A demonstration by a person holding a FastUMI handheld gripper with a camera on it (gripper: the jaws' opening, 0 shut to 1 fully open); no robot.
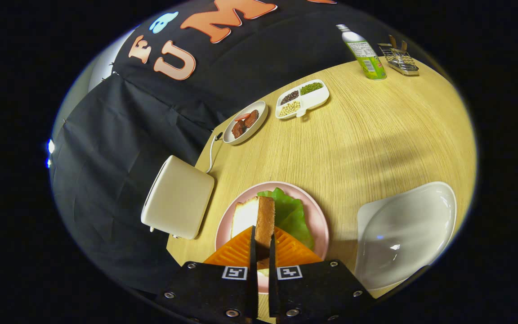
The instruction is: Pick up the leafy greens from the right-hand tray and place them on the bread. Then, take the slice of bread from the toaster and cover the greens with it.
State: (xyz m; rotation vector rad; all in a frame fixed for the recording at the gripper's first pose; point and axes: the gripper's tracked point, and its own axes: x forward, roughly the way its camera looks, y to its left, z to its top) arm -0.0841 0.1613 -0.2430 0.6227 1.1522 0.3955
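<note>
Gripper view showed the gripper clamped on one bread slice above one pink plate; one lettuce leaf lay there; one toaster stood beside.

We cannot see the lower bread under the leafy greens — the held bread slice hides part of both.

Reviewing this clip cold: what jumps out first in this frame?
The gripper is shut on a slice of bread, held on edge over the pink plate, where the leafy greens already lie. The cream toaster stands just beside the plate, and an emptied white tray sits on the other side.
</note>
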